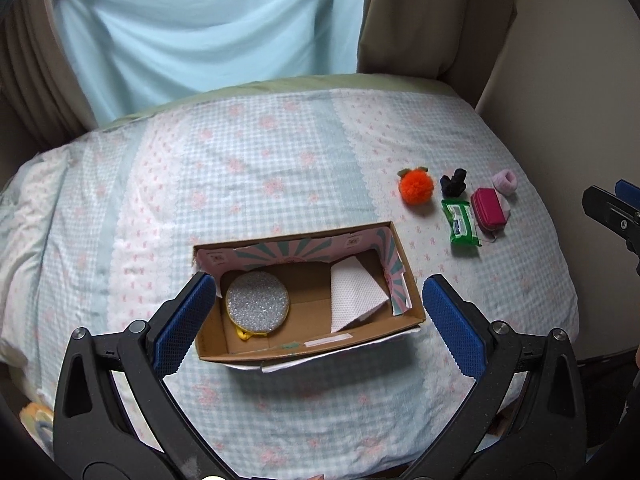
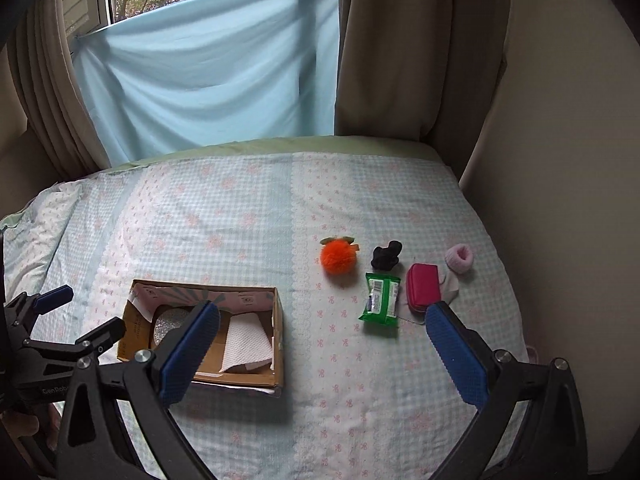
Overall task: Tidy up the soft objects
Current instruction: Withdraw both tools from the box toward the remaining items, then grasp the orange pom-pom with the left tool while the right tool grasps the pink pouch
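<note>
An open cardboard box (image 1: 412, 284) (image 2: 278, 344) lies on the bed. It holds a round silver sponge (image 1: 257, 301) (image 2: 170, 320) and a folded white paper towel (image 1: 354, 294) (image 2: 245, 343). To its right lie an orange pom-pom (image 1: 416, 187) (image 2: 338, 258), a black scrunchie (image 1: 454, 183) (image 2: 386, 255), a green wipes pack (image 1: 461, 222) (image 2: 380, 298), a magenta pouch (image 1: 487, 210) (image 2: 423, 287) and a pink scrunchie (image 1: 505, 181) (image 2: 459, 258). My left gripper (image 1: 318, 320) is open and empty above the box. My right gripper (image 2: 322, 354) is open and empty, between box and loose items.
The bed (image 1: 260, 152) has a pale blue checked cover with pink bows. A light blue sheet (image 2: 208, 80) and beige curtains (image 2: 420, 48) hang behind it. A wall (image 2: 560, 160) runs along the bed's right side.
</note>
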Demonstrator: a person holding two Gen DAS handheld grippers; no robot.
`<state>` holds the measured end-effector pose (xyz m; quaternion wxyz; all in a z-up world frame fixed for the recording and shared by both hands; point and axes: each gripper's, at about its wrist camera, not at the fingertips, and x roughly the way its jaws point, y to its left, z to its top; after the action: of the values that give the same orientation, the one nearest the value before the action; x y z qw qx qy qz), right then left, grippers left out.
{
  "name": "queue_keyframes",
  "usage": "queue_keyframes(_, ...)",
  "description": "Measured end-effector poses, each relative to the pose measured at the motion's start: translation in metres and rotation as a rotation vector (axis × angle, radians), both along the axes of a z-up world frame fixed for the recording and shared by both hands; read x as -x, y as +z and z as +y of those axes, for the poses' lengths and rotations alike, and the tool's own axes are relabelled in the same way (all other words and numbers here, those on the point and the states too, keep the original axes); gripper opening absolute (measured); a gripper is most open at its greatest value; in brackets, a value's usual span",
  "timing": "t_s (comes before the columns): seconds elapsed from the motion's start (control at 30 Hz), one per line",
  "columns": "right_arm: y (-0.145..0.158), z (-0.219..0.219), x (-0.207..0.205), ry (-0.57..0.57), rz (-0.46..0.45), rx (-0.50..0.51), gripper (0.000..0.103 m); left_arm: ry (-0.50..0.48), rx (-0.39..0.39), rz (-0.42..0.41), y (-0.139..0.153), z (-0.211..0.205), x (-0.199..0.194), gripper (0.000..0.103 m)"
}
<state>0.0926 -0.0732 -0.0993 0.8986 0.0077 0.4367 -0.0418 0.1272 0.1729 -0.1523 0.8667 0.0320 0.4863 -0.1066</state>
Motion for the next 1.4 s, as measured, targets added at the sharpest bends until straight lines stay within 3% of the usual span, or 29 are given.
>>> queue_keyframes(0.13, 0.005, -0.05, 0.005, -0.001, -0.028, 0.043, 0.103, 0.044, -0.019, -0.059, 0.016, -0.043, -0.001, 0.103)
queue_keyframes(0.27, 0.003, -0.103, 0.004, 0.013, -0.043, 0.038, 0.103, 0.096, 0.011, -0.055, 0.02, -0.092, -0.003, 0.103)
queue_keyframes(0.47, -0.015, -0.166, -0.008, 0.055, -0.022, 0.038, 0.103, 0.144, 0.042, -0.013, 0.003, -0.168, -0.014, 0.103)
queue_keyframes(0.73, -0.048, -0.209, -0.043, 0.044, 0.023, -0.024, 0.103, 0.162, 0.042, 0.028, -0.021, -0.225, -0.043, 0.103)
queue_keyframes(1.03, -0.095, -0.237, -0.094, -0.04, 0.104, -0.074, 0.103, 0.112, -0.008, 0.109, -0.063, -0.259, -0.116, 0.103)
queue_keyframes(1.4, -0.202, -0.244, -0.155, -0.103, 0.273, -0.097, 0.103, 0.038, -0.039, 0.251, -0.152, -0.281, -0.216, 0.103)
